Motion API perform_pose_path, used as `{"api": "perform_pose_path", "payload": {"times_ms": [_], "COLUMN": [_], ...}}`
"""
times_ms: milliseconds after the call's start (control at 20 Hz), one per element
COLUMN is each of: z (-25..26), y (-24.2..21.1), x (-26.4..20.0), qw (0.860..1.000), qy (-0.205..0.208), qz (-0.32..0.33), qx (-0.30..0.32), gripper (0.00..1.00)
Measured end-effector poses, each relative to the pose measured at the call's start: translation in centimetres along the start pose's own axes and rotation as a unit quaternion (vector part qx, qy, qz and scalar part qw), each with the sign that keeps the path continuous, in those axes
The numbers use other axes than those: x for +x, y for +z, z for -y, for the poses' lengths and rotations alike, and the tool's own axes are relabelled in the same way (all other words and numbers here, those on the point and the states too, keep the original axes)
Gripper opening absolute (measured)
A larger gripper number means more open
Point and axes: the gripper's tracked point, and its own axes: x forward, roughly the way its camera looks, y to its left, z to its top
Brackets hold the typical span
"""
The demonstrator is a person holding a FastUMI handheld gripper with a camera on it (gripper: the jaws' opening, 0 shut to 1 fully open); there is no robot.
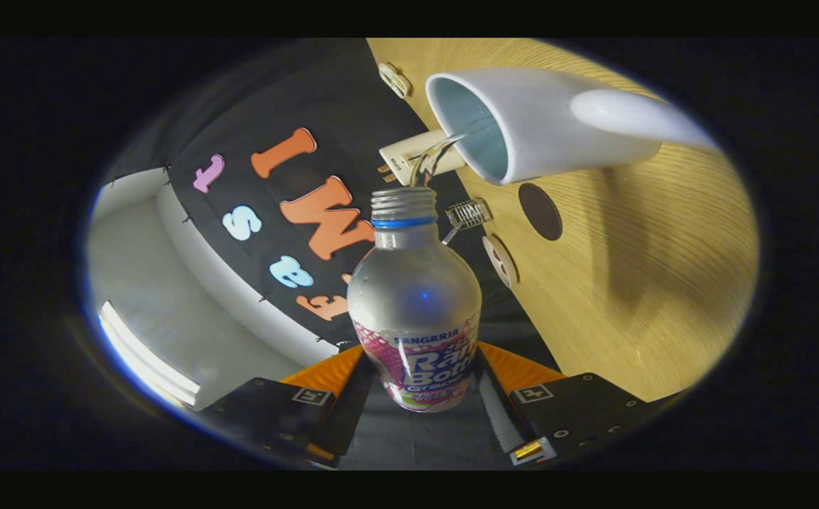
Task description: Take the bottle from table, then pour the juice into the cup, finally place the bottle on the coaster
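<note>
Wood-grain table (636, 283) runs steeply tilted across the view, since the tool is rolled over for the pour; dark booth wall behind.

Tool (420, 396): fingers closed in on the bottle (413, 304), one each side of the labelled lower body, both pressing. Grip is low, near the base.

Handling, my read: metal-looking bottle, stiff wall, won't crush under the squeeze. Smooth printed label, so likely slippery, more so if wet. Weight drops as it empties. Lower body is the right place to hold: widest straight section, keeps the neck clear.

Orientation: long axis runs straight out along the fingers, base between them, threaded open mouth pointing away toward the cup (523, 124). Cap is off. Clear liquid leaves the mouth in a thin stream and arcs to the cup's opening.

Cup: white, handled, standing on the table just beyond the bottle mouth, opening facing the stream. Mouth and rim are near, not touching.

Dark round coaster (540, 211) lies on the table beside the cup, unoccupied. Small odd items further back near the table edge; can't identify them.
</note>
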Motion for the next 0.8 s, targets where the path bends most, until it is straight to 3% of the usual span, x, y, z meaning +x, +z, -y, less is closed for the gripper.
{"api": "perform_pose_path", "payload": {"times_ms": [800], "z": [-1.6], "y": [0.8], "x": [0.4], "qw": [0.998], "qy": [0.029], "qz": [-0.003], "qx": [0.050], "gripper": [0.78]}}
